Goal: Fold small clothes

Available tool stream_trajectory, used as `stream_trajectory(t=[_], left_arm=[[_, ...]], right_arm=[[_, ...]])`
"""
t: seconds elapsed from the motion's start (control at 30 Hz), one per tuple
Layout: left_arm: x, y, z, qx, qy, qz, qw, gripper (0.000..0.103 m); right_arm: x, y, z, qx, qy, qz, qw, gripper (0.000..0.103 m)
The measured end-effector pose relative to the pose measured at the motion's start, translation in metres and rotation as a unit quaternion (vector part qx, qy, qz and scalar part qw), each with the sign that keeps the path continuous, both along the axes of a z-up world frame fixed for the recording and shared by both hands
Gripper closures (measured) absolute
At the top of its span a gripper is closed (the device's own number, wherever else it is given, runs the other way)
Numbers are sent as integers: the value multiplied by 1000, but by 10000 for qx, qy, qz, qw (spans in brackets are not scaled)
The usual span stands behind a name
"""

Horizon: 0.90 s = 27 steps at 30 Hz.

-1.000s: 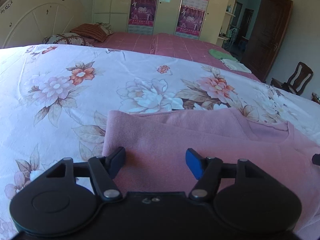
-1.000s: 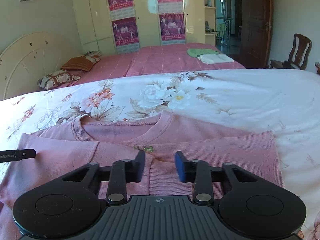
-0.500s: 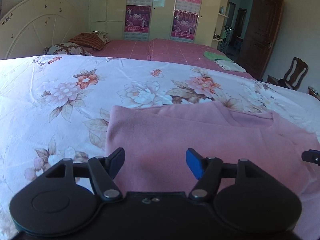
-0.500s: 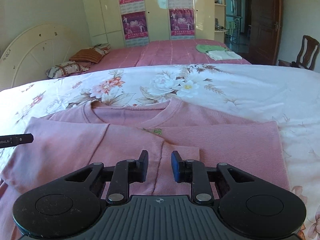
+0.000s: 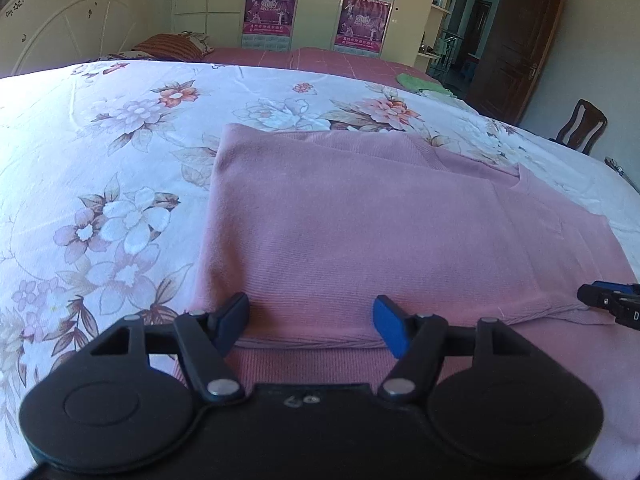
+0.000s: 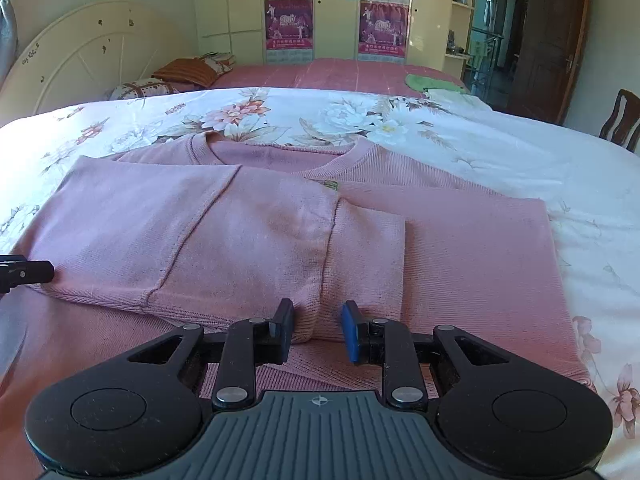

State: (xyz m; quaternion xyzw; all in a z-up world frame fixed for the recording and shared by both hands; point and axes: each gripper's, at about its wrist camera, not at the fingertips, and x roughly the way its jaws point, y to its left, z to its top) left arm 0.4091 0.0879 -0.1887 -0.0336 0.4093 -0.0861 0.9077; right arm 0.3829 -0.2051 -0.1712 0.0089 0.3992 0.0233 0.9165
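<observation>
A pink knit sweater lies flat on the floral bedsheet, its sides and sleeves folded inward over the body. It also shows in the left wrist view. My left gripper is open and empty, hovering over the sweater's near left folded edge. My right gripper is open, its jaws a small gap apart on either side of the folded sleeve cuff without clamping it. The right gripper's tip shows at the right edge of the left wrist view; the left gripper's tip shows at the left edge of the right wrist view.
The floral sheet covers the near bed. A second bed with a pink cover holds pillows and green and white folded cloths. A wooden chair and a dark door stand at the right.
Both grippers have pulled back toward the sweater's near edge. The right gripper's jaws narrowed, then opened a little again.
</observation>
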Motion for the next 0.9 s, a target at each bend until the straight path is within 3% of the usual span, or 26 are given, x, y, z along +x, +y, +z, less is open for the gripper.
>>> stream_trajectory(t=[0.17, 0.27, 0.5, 0.63, 0.77, 0.9], left_arm=[[-2, -9, 10, 21, 125, 185, 9997, 35], [-8, -16, 15, 13, 115, 217, 9997, 28], [-17, -34, 1, 314, 263, 109, 9991, 23], [-22, -29, -2, 464, 198, 142, 9986, 19], [-30, -18, 5, 305, 291, 420, 9982, 26], [-49, -33, 18, 166, 185, 249, 9994, 27]], right_arm=[[-5, 5, 17, 172, -128, -2, 9998, 78], [-9, 11, 23, 269, -193, 56, 9994, 78], [-12, 18, 1, -1, 135, 225, 9997, 78], [-21, 6, -2, -203, 87, 233, 9995, 53], [-36, -13, 4, -25, 91, 173, 9998, 53], [-58, -8, 16, 299, -66, 400, 9987, 53]])
